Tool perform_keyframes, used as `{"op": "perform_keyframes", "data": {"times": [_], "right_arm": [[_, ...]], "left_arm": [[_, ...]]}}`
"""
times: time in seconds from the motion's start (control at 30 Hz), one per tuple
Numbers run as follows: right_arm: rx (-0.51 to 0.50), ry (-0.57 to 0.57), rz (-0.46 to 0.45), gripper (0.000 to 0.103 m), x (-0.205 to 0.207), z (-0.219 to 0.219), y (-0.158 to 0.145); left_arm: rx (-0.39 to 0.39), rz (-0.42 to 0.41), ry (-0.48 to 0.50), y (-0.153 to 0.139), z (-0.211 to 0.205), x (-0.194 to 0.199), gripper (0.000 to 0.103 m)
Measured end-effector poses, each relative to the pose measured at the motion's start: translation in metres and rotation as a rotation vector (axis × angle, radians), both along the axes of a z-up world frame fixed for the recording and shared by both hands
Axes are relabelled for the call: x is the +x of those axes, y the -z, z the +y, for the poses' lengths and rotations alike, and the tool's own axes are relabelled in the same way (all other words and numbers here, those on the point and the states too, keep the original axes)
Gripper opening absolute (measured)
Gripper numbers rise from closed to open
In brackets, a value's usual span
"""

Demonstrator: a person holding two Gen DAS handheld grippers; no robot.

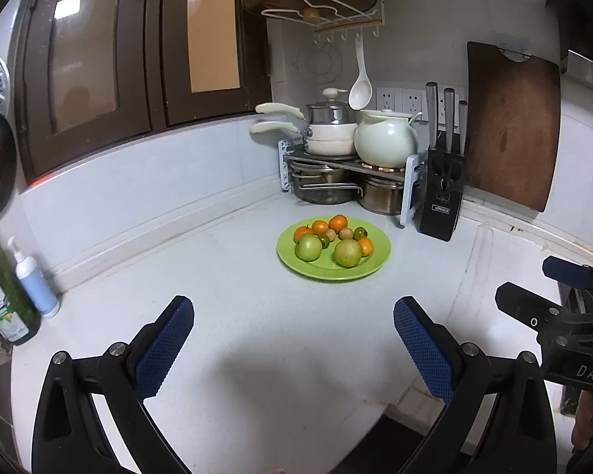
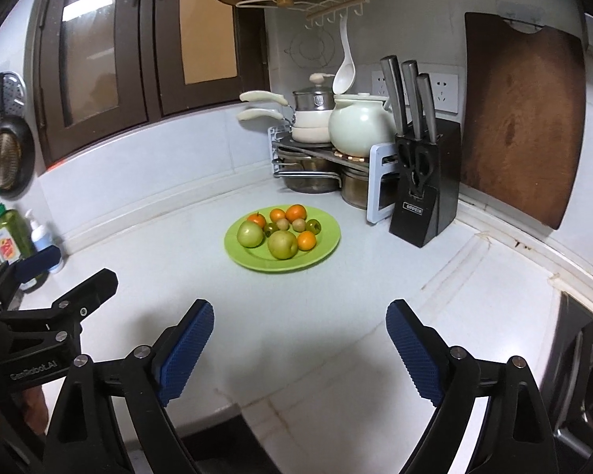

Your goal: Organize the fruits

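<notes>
A green plate [image 1: 328, 274] [image 2: 280, 266] sits on the white counter toward the back corner. It holds two large green fruits [image 1: 308, 247] [image 2: 282, 245], several small oranges [image 1: 338, 223] [image 2: 296, 213] and a few small green and brown fruits. My left gripper [image 1: 294, 308] is open and empty, well short of the plate. My right gripper [image 2: 300, 310] is likewise open and empty, also short of the plate. Each gripper shows at the edge of the other's view: the right gripper [image 1: 533, 282] on the right, the left gripper [image 2: 73, 272] on the left.
Behind the plate stand a rack of pots with a pale kettle [image 1: 385, 138], a black knife block [image 1: 440, 197] [image 2: 423, 205] and a leaning wooden cutting board [image 1: 514, 126]. Bottles [image 1: 35, 280] stand at the left wall. A stove [image 2: 585, 375] lies to the right.
</notes>
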State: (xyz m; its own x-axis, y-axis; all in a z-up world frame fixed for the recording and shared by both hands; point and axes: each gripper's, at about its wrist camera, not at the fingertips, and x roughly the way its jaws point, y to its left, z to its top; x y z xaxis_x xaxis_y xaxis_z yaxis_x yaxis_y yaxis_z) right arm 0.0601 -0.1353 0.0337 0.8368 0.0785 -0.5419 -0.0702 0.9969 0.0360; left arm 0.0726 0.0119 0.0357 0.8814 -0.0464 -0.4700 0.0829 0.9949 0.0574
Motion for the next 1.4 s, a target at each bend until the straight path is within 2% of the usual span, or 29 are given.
{"op": "perform_keyframes", "data": {"times": [0.3, 0.6, 1.4], "right_arm": [[-0.005, -0.03, -0.014, 0.09, -0.038, 0.001, -0.003], [0.0, -0.056, -0.024, 0.09, -0.059, 0.0, -0.004], [0.002, -0.06, -0.041, 0.09, -0.074, -0.004, -0.008]], "left_arm": [[0.005, -0.025, -0.023, -0.005, -0.001, -0.04, 0.103], [0.001, -0.043, -0.034, -0.009, -0.003, -0.066, 0.103], [0.004, -0.059, -0.037, -0.013, -0.005, -0.082, 0.103]]}}
